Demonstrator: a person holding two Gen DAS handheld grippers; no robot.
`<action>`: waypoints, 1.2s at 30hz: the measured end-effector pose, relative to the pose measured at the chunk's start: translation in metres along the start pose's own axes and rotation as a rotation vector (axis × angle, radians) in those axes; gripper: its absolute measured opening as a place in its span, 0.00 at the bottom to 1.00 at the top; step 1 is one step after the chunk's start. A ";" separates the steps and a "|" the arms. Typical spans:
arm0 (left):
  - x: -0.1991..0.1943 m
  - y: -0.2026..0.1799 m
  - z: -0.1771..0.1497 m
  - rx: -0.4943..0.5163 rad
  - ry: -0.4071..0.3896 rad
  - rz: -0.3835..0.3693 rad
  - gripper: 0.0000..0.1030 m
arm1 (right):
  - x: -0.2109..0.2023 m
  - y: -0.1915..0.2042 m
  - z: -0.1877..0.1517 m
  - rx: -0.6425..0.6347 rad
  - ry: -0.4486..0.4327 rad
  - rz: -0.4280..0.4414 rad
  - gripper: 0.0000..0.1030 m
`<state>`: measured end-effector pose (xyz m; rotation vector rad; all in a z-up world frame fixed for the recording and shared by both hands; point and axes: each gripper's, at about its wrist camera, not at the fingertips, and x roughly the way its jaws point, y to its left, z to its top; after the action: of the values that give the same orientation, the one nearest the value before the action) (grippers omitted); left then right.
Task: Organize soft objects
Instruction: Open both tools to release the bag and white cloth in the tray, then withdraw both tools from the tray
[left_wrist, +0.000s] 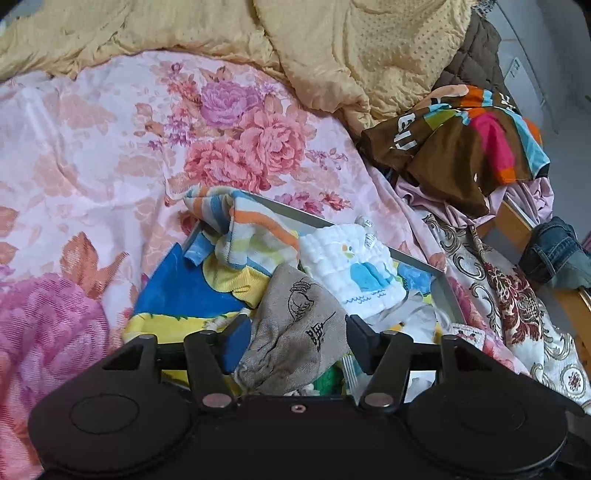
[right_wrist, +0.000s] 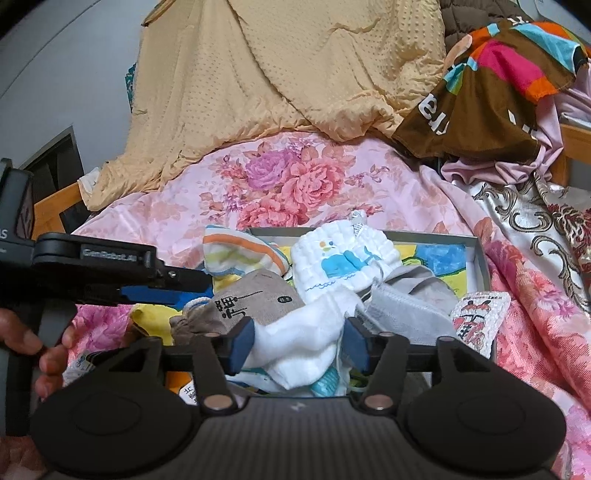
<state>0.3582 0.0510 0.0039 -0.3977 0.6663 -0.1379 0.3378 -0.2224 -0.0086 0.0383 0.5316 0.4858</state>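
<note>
Both grippers stood released — the left gripper (left_wrist: 293, 341) straddled a grey printed cloth (left_wrist: 295, 332), the right gripper (right_wrist: 299, 343) a white cloth (right_wrist: 299, 343) — over the grey tray (right_wrist: 478, 258).

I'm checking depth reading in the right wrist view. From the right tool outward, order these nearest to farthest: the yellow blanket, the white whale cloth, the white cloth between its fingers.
1. White cloth: between the right tool fingers, in the box.
2. White whale cloth: farther back in the box, centre.
3. Yellow blanket: at the back, beyond the floral sheet.
</note>
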 end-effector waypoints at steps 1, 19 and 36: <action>-0.003 0.000 0.000 0.005 -0.002 0.004 0.66 | -0.001 0.000 0.001 -0.002 -0.004 -0.001 0.63; -0.076 0.004 -0.024 0.129 -0.094 0.073 0.99 | -0.042 0.019 0.003 -0.026 -0.097 -0.005 0.95; -0.169 0.035 -0.062 0.108 -0.074 0.144 0.99 | -0.100 0.063 -0.026 -0.045 -0.131 0.037 1.00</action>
<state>0.1878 0.1057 0.0426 -0.2494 0.6092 -0.0221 0.2227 -0.2140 0.0268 0.0363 0.3921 0.5272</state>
